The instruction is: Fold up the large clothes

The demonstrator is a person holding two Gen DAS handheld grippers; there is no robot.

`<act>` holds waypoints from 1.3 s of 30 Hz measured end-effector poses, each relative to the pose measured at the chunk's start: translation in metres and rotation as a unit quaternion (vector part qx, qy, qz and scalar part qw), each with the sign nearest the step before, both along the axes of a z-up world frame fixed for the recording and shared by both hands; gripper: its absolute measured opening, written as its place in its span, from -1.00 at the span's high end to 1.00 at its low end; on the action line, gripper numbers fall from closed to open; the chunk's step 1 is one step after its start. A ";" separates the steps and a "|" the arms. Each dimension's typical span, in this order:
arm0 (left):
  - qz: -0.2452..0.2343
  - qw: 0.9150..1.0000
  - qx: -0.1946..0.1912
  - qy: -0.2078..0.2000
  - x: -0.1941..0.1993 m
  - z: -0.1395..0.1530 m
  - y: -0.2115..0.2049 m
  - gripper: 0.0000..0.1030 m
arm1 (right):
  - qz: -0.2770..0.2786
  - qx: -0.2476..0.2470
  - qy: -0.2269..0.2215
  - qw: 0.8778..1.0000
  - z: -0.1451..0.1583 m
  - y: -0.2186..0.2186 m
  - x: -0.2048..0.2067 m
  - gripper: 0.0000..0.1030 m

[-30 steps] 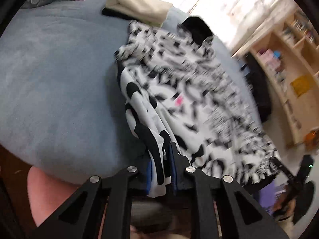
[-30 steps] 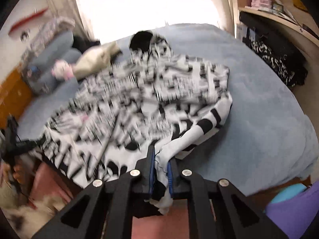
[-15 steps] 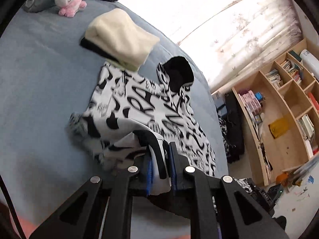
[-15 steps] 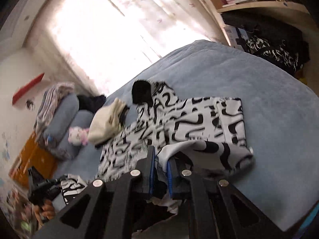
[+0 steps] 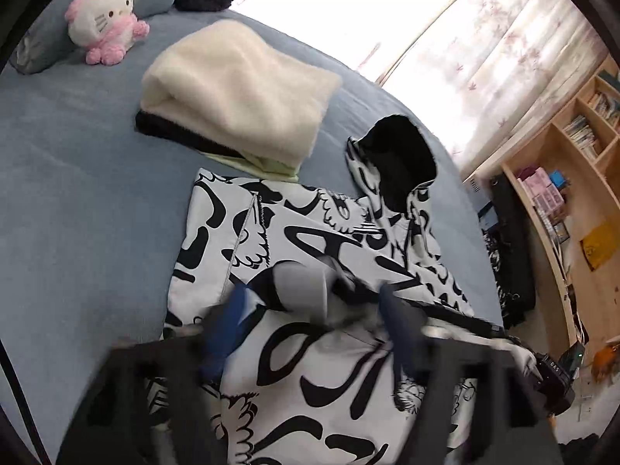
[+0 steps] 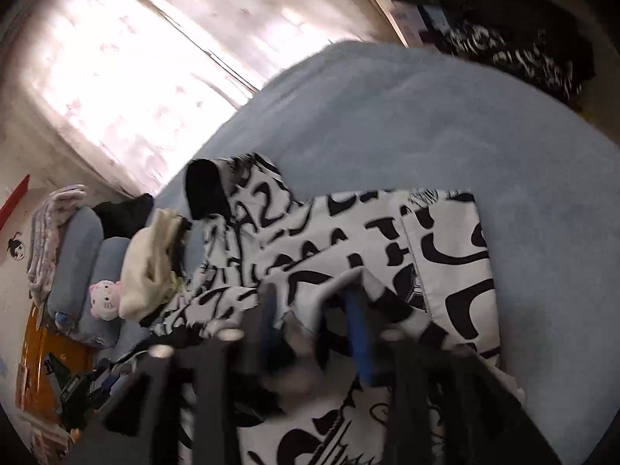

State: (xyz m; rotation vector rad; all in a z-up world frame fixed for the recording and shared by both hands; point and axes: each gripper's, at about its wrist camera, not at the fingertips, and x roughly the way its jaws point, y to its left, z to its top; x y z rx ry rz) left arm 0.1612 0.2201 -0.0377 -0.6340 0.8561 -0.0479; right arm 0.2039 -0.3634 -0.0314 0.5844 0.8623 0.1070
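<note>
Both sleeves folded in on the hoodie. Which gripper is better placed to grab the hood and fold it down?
Left, marginally. Its view has the black-lined hood ahead, clear of the cream fleece. The left gripper has just opened, releasing the sleeve cuff. The right gripper has also just opened, but sees the hood farther off to one side.

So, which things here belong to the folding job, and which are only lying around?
Job: black-and-white hoodie; left gripper and right gripper, jaws just opened, sleeve cloth loose between.
Lying about: cream folded garment; pink plush toy; bookshelf.
</note>
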 end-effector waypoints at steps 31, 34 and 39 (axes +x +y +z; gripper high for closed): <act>-0.128 0.942 0.298 0.083 0.079 -0.075 -0.067 0.84 | 0.161 -0.277 0.069 0.945 -0.087 0.052 0.069 0.95; -0.111 0.945 0.304 0.054 0.071 -0.049 -0.067 0.86 | 0.115 -0.282 0.024 0.952 -0.062 0.043 0.052 0.95; -0.072 0.959 0.275 -0.006 0.083 0.001 -0.055 0.87 | 0.041 -0.252 -0.048 0.966 -0.015 0.025 0.048 0.95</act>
